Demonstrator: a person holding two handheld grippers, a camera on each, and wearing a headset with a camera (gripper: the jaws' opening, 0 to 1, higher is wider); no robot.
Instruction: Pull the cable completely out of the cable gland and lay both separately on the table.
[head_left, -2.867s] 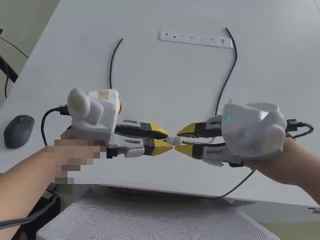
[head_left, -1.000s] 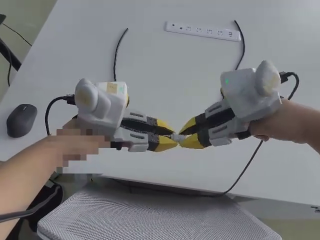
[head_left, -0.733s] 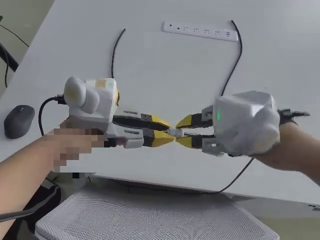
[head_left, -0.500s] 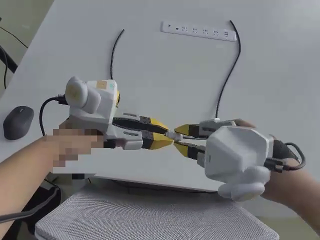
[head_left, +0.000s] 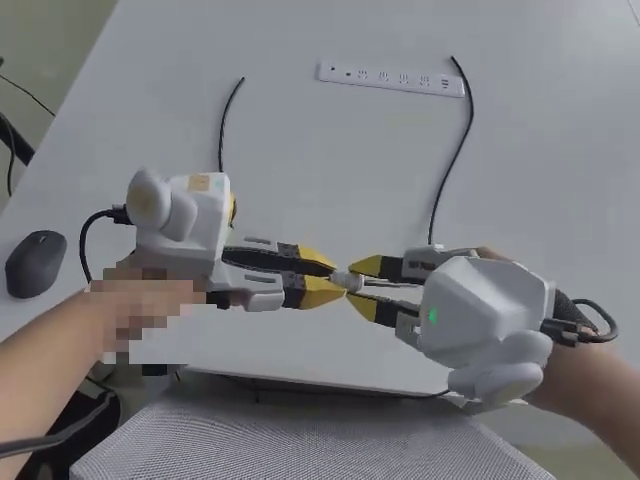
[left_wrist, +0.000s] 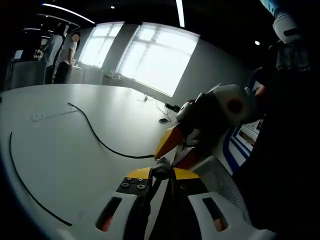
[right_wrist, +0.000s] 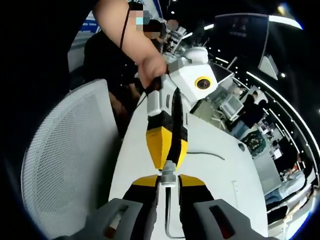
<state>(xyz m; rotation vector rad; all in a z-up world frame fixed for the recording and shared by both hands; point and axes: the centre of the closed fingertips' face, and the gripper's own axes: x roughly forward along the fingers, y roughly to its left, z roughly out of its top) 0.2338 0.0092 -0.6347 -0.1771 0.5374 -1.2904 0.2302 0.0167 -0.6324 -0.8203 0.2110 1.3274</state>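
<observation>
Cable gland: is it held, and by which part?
The left claw pinches one end of the cable gland, the right claw the other end, where the cable exits.

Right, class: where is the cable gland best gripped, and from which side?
Probably across the short white body of the cable gland, coming end-on along its axis: it lies level above the table, and the left gripper and right gripper each clamp one end that way.

The counter is smooth, matt white. The left hand-held gripper and the right hand-held gripper have white plastic shells with a slight sheen and yellow-and-black plastic jaws. The gland looks like pale plastic. The chair is grey woven mesh. The mouse is matt dark plastic.
</observation>
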